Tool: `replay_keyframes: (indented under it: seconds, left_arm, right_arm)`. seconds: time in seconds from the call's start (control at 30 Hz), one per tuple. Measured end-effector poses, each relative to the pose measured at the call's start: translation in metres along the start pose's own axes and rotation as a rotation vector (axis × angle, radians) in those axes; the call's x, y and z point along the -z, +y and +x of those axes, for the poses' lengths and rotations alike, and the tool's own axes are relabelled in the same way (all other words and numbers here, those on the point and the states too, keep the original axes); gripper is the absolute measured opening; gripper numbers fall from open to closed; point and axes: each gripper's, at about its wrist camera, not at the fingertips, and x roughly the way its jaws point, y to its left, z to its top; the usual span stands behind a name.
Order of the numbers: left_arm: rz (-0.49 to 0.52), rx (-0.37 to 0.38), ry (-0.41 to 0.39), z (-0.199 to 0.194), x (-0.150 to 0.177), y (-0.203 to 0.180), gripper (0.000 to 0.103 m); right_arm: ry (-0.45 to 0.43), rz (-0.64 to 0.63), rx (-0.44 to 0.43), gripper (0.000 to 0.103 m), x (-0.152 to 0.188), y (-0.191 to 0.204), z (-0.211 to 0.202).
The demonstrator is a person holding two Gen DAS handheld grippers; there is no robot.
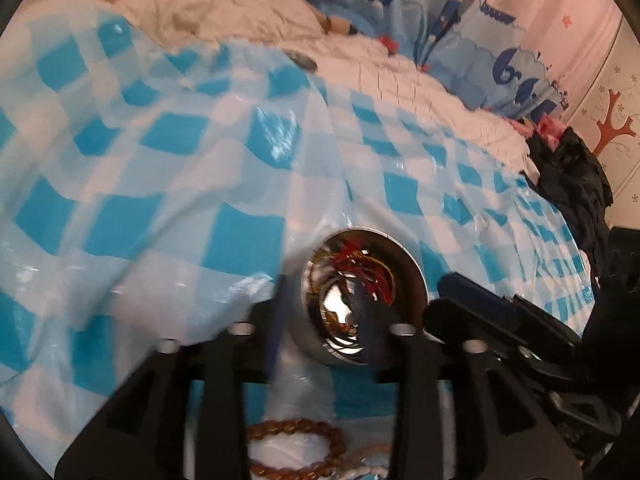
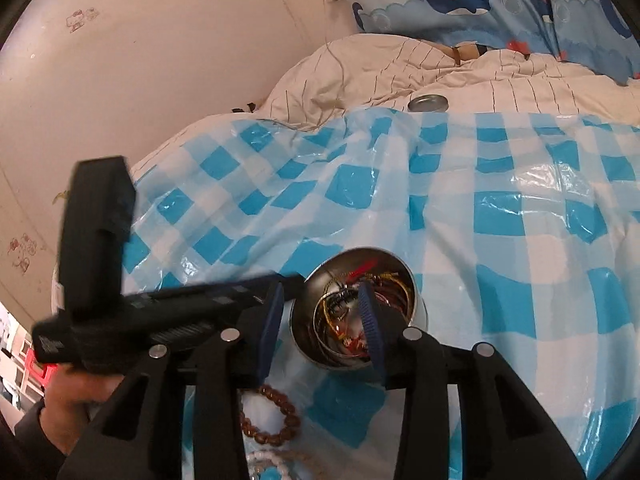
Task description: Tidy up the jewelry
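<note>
A round silver tin [image 1: 362,296] holding a tangle of red and gold jewelry stands on a blue-and-white checked plastic sheet [image 1: 168,184]; it also shows in the right wrist view [image 2: 356,312]. My left gripper [image 1: 320,320] is open, its fingers on either side of the tin's near rim. My right gripper [image 2: 320,320] is open, one finger inside the tin, the other outside its left wall. A brown bead bracelet [image 1: 296,448] lies near the fingers; it shows in the right wrist view [image 2: 272,416] too, by a white bead bracelet [image 2: 268,464].
The tin's lid [image 2: 427,103] lies at the sheet's far edge on a cream duvet [image 2: 400,68]. A whale-print pillow [image 2: 480,8] is behind. Dark clothes [image 1: 568,184] are piled at the right. A pink wall [image 2: 160,60] stands on the left.
</note>
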Motion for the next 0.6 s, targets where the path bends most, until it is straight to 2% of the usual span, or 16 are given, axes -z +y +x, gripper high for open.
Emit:
replay_keyframes:
  seconds: [0.03,0.17,0.37,0.6]
  left_arm:
    - [-0.002,-0.002,-0.008,-0.006,0.002,0.002,0.046]
    - [0.025,-0.045,0.010,-0.018,0.018,0.012,0.048]
    - [0.094,-0.129,0.045,-0.026,0.037,0.027,0.054]
    - [0.150,-0.143,0.106,-0.014,0.058,0.029,0.054]
  right_arm:
    - [-0.008,-0.008,0.012,0.039,0.001,0.001,-0.004]
    - [-0.035,0.013,0.028,0.044,0.008,-0.004,-0.021]
    - [0.030,0.124,0.076,0.044,0.028,-0.025,-0.029]
    - [0.053,0.151,0.055,0.047,0.053,-0.020,-0.041]
